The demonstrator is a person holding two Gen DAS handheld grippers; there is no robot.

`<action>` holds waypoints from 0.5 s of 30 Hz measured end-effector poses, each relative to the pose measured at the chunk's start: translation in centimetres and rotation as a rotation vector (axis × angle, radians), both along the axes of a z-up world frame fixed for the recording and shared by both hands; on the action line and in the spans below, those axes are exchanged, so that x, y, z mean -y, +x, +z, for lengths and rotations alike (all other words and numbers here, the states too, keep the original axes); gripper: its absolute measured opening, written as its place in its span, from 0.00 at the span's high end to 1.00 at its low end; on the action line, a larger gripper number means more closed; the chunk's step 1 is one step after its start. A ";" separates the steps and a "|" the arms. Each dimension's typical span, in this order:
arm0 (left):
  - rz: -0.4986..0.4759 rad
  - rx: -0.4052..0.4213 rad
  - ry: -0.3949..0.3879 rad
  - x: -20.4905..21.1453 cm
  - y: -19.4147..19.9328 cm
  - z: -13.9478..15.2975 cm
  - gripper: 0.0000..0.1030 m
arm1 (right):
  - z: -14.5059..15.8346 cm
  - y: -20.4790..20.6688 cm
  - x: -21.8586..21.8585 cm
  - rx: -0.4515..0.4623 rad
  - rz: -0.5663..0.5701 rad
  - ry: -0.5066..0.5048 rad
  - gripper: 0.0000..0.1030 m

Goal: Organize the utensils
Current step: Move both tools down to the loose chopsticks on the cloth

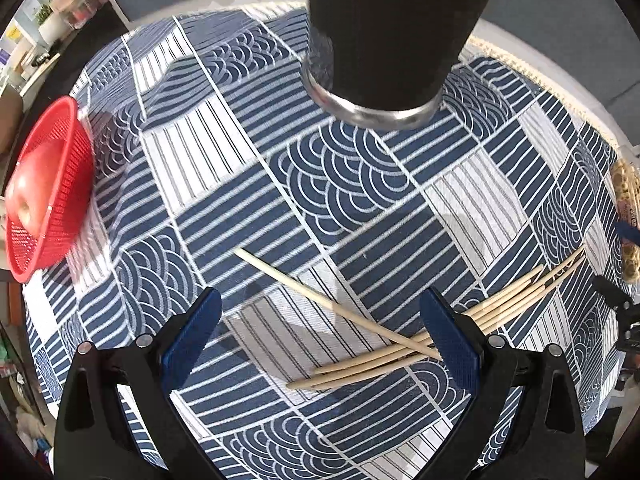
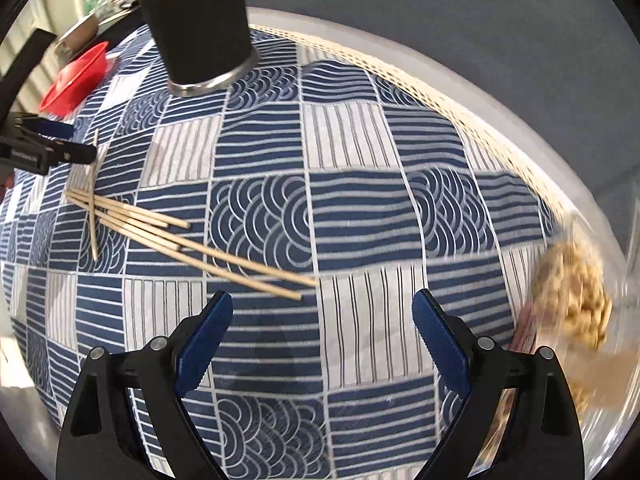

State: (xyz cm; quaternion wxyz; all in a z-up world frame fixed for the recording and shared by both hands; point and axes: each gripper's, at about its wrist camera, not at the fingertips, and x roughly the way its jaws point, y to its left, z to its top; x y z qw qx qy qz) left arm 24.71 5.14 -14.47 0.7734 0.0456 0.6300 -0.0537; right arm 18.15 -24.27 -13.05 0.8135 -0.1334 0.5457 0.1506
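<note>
Several wooden chopsticks lie in a loose fan on the blue-and-white patterned cloth, one of them crossing the rest. My left gripper hangs open just above them, pointing steeply down. The bundle runs under its right finger. A black cup with a metal rim stands behind. In the right wrist view the chopsticks lie to the left, their near tips just ahead of my right gripper, which is open and holds nothing. The cup stands at the far left there, with my left gripper over the pile's far end.
A red mesh basket holding an apple sits at the table's left edge. A clear bag of pale snacks lies by the right edge, close to my right gripper. The round table's white rim curves behind the cloth.
</note>
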 end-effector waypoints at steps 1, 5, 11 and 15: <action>0.009 -0.001 0.003 0.0 0.1 -0.1 0.06 | 0.0 0.3 -0.3 0.003 0.028 -0.015 0.18; 0.064 -0.024 0.040 0.0 0.5 -0.9 0.06 | -0.4 1.3 -1.6 -0.010 0.154 -0.069 0.24; 0.136 -0.061 0.087 -0.3 0.5 -2.0 0.06 | -0.9 1.7 -3.3 -0.017 0.293 -0.101 0.24; 0.184 -0.086 0.062 -0.4 0.3 -2.7 0.06 | -1.8 1.9 -4.2 -0.026 0.351 -0.167 0.24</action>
